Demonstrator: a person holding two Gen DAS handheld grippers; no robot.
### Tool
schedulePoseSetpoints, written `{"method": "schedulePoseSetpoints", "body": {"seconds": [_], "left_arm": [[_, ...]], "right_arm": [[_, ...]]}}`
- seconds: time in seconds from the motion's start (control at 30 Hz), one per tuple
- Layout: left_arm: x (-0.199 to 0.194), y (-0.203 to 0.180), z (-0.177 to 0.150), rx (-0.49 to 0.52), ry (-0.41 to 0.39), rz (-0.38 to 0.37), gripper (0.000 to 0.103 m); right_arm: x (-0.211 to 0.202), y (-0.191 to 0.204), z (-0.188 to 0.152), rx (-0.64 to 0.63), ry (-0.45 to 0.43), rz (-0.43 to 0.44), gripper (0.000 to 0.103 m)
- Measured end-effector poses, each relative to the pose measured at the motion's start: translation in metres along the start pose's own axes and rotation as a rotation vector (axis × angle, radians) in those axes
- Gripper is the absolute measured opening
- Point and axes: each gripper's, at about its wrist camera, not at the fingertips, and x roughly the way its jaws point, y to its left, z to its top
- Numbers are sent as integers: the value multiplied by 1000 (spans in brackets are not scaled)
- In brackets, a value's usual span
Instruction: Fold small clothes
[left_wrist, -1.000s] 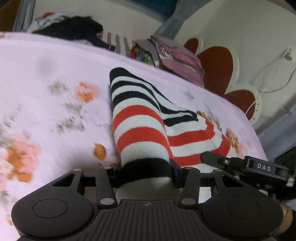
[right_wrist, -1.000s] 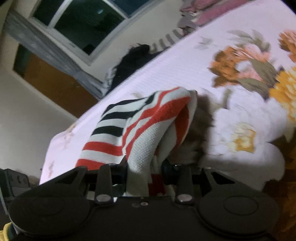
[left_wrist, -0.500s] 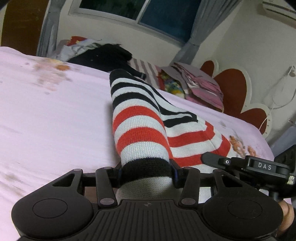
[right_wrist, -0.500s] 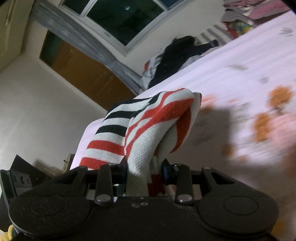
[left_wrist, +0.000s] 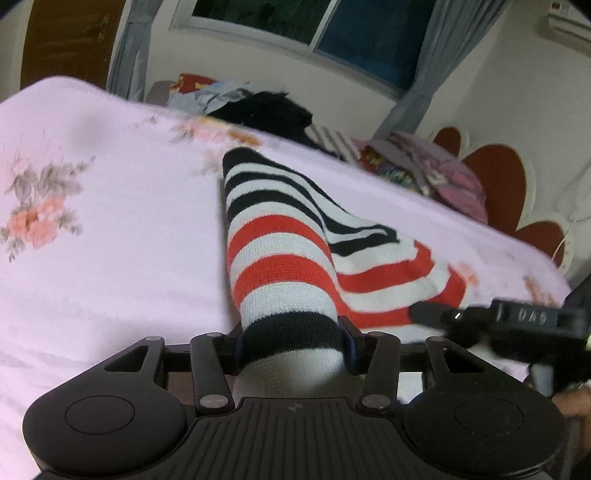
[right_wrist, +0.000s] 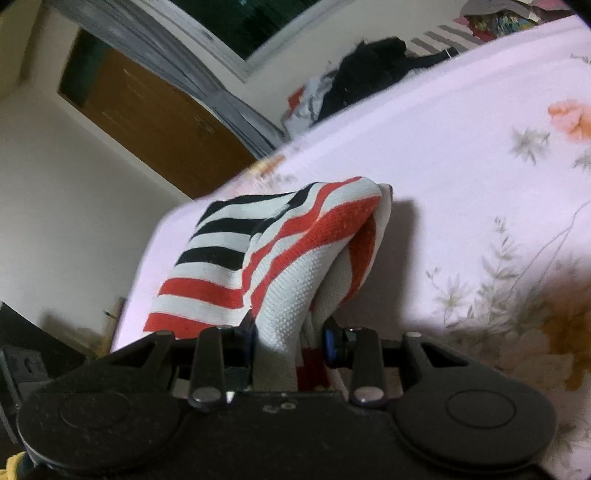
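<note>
Carrying the red, white and black striped knit garment (left_wrist: 288, 266) across the pink floral bed (left_wrist: 110, 240): left gripper (left_wrist: 291, 343) fingers have just been opening slightly yet hold its cuff, right gripper (right_wrist: 288, 343) at 3 o'clock pinching a bunched edge; fold not laid.

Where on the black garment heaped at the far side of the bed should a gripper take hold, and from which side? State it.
Probably take the black garment at its raised top fold, coming down from above on the bed's open near side. It lies crumpled in a mound with no clear flat edge, and other clothes crowd close beside and behind it.
</note>
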Motion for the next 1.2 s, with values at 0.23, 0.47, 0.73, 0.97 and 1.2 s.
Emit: {"method": "schedulePoseSetpoints", "body": {"seconds": [0.23,0.47,0.73,0.97,1.2], "left_arm": [[-4,2,-5,-15,-39,10,59],[-13,-4,-8,33,-56,40,59],[-14,-12,-5,-8,-8,75,60],[-33,-24,-12,6,-3,121,60],[-36,-29,-17,42,-4,151,60]], "right_arm": [[-3,-7,8,62,-15,-50,50],[16,2,8,21,-27,-149,40],[0,4,7,26,-33,-170,43],[-59,50,-15,-128,-106,-148,41],[-55,60,-44,-229,-59,-234,33]]}}
